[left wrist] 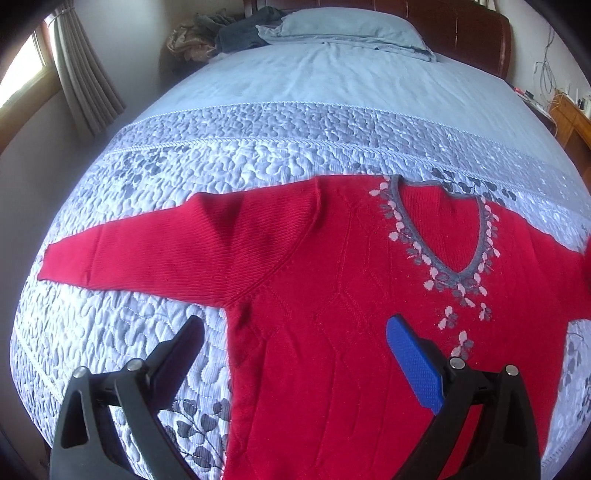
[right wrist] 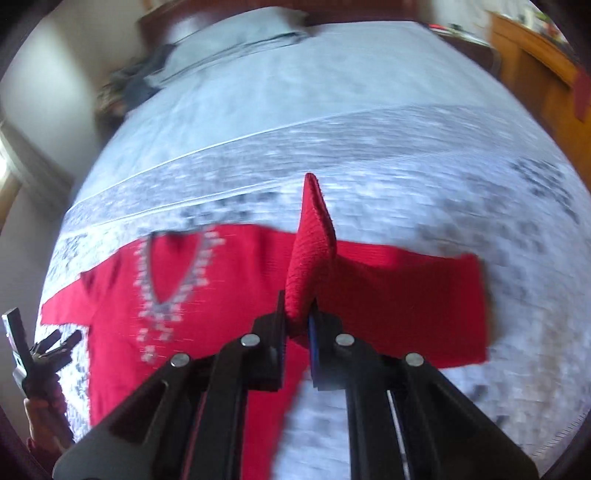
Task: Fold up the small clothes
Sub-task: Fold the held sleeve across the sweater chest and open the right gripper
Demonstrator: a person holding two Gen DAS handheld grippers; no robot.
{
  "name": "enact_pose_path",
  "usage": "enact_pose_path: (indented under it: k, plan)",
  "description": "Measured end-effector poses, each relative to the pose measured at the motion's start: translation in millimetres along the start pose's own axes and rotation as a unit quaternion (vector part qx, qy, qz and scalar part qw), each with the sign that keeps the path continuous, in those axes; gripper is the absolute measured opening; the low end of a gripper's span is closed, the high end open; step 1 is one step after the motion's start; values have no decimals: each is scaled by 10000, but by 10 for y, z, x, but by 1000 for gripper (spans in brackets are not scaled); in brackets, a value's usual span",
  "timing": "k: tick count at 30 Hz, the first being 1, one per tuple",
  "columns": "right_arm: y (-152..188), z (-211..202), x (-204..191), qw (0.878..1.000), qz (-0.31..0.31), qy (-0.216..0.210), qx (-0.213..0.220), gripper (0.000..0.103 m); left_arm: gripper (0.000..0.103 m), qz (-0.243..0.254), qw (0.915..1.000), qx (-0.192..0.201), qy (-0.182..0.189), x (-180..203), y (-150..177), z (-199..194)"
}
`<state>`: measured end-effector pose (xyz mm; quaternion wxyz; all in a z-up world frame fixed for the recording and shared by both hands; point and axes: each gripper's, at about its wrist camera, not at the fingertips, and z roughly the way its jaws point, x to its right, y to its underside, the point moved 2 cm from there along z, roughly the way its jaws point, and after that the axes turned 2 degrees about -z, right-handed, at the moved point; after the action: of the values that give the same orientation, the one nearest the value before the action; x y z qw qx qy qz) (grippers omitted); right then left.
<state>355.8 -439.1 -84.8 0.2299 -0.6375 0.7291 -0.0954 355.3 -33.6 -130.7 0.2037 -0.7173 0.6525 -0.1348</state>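
One red sweater [left wrist: 317, 295] lies across a quilted blue bedspread [left wrist: 221, 147] near curtains [left wrist: 85, 74].

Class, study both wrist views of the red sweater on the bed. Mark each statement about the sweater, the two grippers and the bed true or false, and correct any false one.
1. The red knitted V-neck sweater lies on a quilted pale blue bedspread. True.
2. The right gripper is open and empty. False: it is shut on a fold of the sweater's red sleeve, which stands up from between its fingers.
3. The left gripper is open, with nothing between its fingers. True.
4. The sweater's neckline is plain. False: a grey band with pink and grey leaf shapes trims it.
5. A pale blue pillow lies at the head of the bed. True.
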Motion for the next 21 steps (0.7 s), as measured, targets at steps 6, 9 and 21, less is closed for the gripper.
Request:
enact_pose_path:
  k: [6,9,21]
  plan:
    - [73,543,-805,9984,-336,-274,-373,9,99,11,9999,-75,135,-46,20,32]
    - [172,832,-974,9968,-375,-294,-647,9,99,41,9998,-101,166,-32,21,49]
    - [561,714,-652,9937,-8,-928,-623,38,98,357,9882,-517,1399,801,-116,98]
